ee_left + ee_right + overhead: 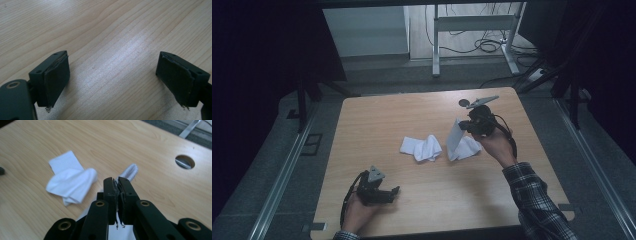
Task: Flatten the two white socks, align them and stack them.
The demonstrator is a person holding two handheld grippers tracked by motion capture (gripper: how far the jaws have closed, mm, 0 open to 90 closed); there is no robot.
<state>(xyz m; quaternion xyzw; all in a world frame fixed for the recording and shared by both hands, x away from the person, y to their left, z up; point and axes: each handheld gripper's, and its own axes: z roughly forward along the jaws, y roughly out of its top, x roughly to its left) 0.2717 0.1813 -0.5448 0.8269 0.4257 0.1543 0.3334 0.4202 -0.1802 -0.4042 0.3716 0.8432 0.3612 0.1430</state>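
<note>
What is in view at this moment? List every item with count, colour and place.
Socks: two, white. One sock lies crumpled at the table's middle; the other sock is lifted at one end by the right gripper.
Table: one, light wood, with a round hole near the far edge.
Desk frame: one, pale metal, on the floor beyond the table.
Cables: several, dark, on the floor by that frame.
Left gripper: black, jaws wide apart, low over the near left of the table.
Right gripper: black, jaws closed on the sock.
Sleeve: plaid, right forearm.
</note>
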